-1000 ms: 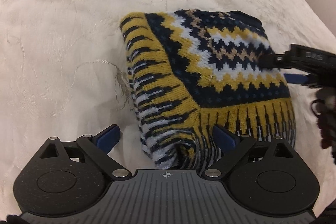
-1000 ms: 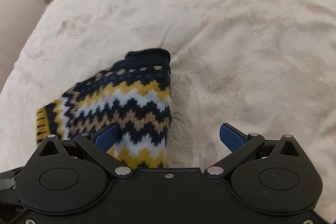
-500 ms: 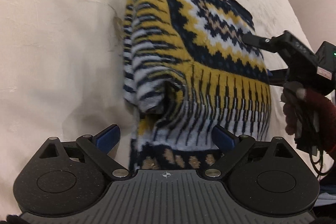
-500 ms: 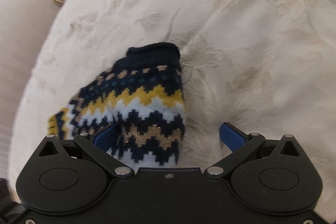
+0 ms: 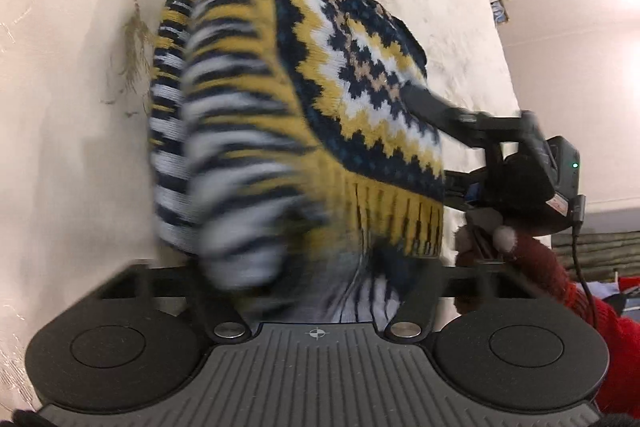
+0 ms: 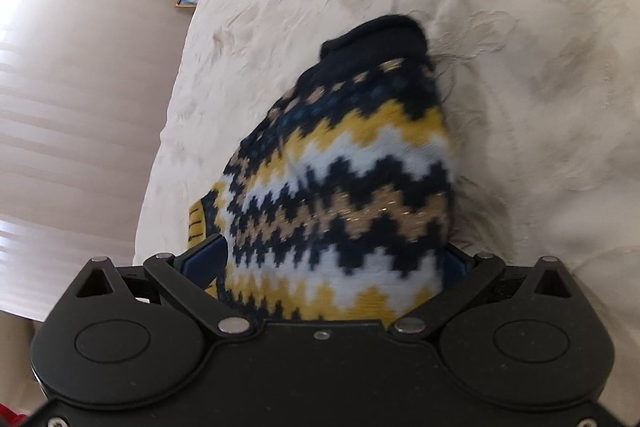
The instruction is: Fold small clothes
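A small knitted sweater [image 5: 304, 115] w/ navy, mustard, white and tan zigzag bands is lying bunched on a cream embossed bedspread [image 5: 72, 147], its striped ribbed part heaped toward the left wrist cam and blurred.

The left gripper [image 5: 316, 291] is pointing steeply down w/ its jaws closing; the sweater's striped folds are sitting between them, but the fingertips are buried under the knit, so whether the pads are pressing on it can't be told.

The right gripper [image 6: 336, 263] is sitting at the sweater's zigzag side. Its blue-padded left finger [image 6: 204, 259] is standing just beside the knit edge, the other finger mostly hidden at the far edge; jaws are wide apart w/ the folded fabric filling the gap, not visibly squeezed. In the left cam, that same gripper [image 5: 416, 99] is reaching over the zigzag panel, held by a hand [image 5: 516, 247] in a dark red knit glove.

The sweater's navy collar [image 6: 376, 39] is pointing away from the right cam. A loose tan thread [image 5: 132, 39] is lying on the bedspread beside the striped edge.
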### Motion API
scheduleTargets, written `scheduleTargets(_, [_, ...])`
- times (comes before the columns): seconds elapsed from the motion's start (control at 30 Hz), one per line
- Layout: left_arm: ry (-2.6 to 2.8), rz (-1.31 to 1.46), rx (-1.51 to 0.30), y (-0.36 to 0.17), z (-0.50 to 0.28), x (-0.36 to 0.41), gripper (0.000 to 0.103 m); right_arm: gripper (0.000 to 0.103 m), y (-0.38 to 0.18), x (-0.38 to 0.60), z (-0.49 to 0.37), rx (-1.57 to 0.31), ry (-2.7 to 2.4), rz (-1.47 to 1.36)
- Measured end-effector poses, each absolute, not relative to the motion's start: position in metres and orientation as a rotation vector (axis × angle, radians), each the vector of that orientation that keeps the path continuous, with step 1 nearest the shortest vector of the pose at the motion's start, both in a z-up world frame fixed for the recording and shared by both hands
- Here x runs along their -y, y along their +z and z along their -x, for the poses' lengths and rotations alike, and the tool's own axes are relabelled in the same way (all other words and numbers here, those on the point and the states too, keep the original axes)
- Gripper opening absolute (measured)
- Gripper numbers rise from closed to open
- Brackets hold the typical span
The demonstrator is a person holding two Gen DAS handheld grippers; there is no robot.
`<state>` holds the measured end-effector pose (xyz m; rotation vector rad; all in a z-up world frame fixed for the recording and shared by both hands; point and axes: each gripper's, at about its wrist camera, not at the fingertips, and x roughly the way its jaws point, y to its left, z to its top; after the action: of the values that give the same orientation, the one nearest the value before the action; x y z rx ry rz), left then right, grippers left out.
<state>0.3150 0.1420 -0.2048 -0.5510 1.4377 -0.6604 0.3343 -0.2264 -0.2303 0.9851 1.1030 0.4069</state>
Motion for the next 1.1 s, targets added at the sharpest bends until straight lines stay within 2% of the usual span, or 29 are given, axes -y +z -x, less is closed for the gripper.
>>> scheduleTargets(0.03, [-0.668,0.552,-1.435,-0.202,-0.312,-0.144,0.040,0.080,-0.228,0.225,-0.334,-1.109,0.406,-0.973])
scheduleTargets(0.07, [-0.678,0.548,-1.430,-0.200,-0.310,-0.143,0.039,0.055,-0.224,0.224,-0.332,-1.127,0.385,-0.929])
scheduleTargets(0.17, [-0.707,0.538,-1.411,-0.189,-0.301,-0.141,0.038,0.049,-0.209,0.227,-0.324,-1.124,0.382,-0.876])
scheduleTargets(0.5, [-0.760,0.538,-1.384,-0.156,-0.196,-0.102,0.038,0.049,-0.155,0.264,-0.242,-1.102,0.415,-0.791])
scheduleTargets(0.73, [-0.737,0.518,-1.398,-0.165,-0.118,-0.075,0.038,0.049,-0.152,0.295,-0.172,-1.134,0.418,-0.775])
scheduleTargets(0.8, [-0.674,0.480,-1.401,-0.173,-0.104,-0.073,0.039,0.052,-0.156,0.303,-0.156,-1.149,0.411,-0.762])
scheduleTargets(0.83, [-0.625,0.446,-1.400,-0.178,-0.099,-0.073,0.041,0.056,-0.159,0.306,-0.150,-1.161,0.396,-0.736])
scheduleTargets(0.93, [-0.466,0.374,-1.405,-0.192,-0.084,-0.085,0.049,0.076,-0.168,0.313,-0.133,-1.200,0.274,-0.604])
scheduleTargets(1.0, [-0.403,0.375,-1.382,-0.192,-0.075,-0.094,0.054,0.077,-0.168,0.319,-0.123,-1.203,0.222,-0.575])
scheduleTargets(1.07, [-0.371,0.337,-1.347,-0.184,-0.064,-0.092,0.057,0.091,-0.163,0.323,-0.112,-1.174,0.199,-0.549])
scheduleTargets(1.1, [-0.360,0.310,-1.323,-0.178,-0.059,-0.090,0.057,0.092,-0.158,0.321,-0.110,-1.162,0.193,-0.523])
